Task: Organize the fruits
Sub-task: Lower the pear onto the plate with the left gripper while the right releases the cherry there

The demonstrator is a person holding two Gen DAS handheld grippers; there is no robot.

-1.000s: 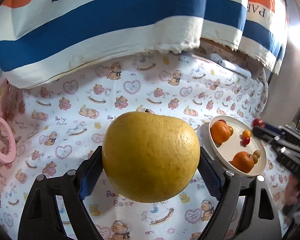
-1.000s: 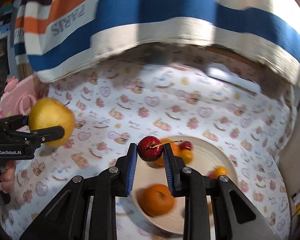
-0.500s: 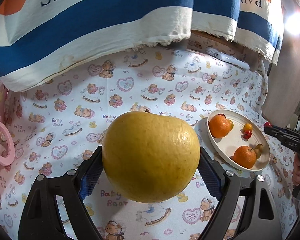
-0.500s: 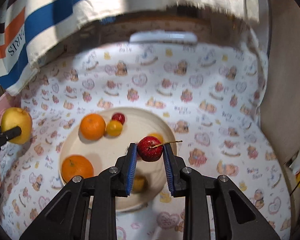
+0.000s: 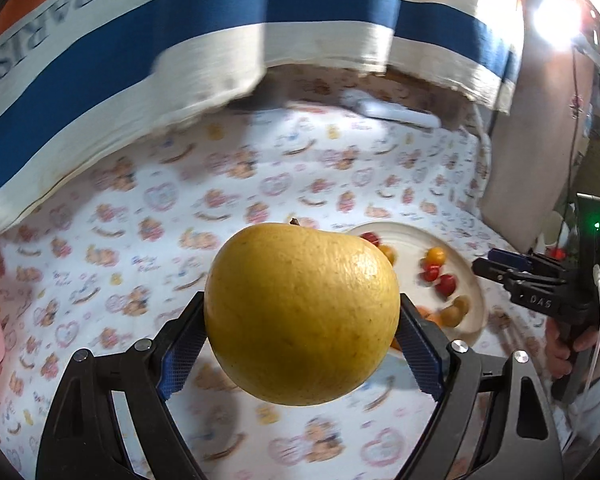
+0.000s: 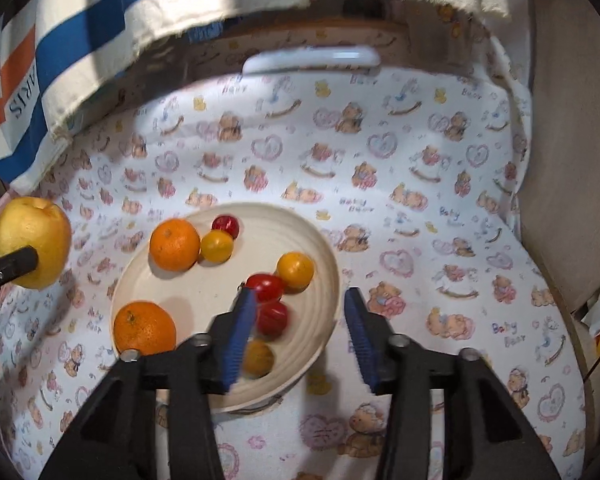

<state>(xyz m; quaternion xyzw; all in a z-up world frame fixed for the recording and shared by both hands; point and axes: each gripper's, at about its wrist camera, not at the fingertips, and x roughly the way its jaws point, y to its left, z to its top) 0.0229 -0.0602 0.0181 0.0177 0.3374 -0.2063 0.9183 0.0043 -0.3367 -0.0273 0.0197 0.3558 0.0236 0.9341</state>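
1. Your left gripper (image 5: 302,344) looks like matt black plastic, with ribbed blue pads (image 5: 180,356) and shiny metal screws (image 5: 459,346).
2. The yellow fruit (image 5: 300,312) it clamps has a pitted, faintly glossy rind.
3. The cloth (image 6: 400,184) under everything is a soft, matt cotton print of bears and hearts.
4. The plate (image 6: 324,240) looks like smooth cream ceramic or plastic with a ridged rim; which one you cannot tell.
5. The oranges (image 6: 175,244) are dimpled and matt; the red tomato (image 6: 265,287) at their 4 o'clock is slick and glossy.
6. The striped fabric (image 6: 80,40) at 11 o'clock is coarse canvas with a frayed hem.
7. Your right gripper (image 6: 300,334), jaws opening and nothing between them, has the same black plastic and blue pads.
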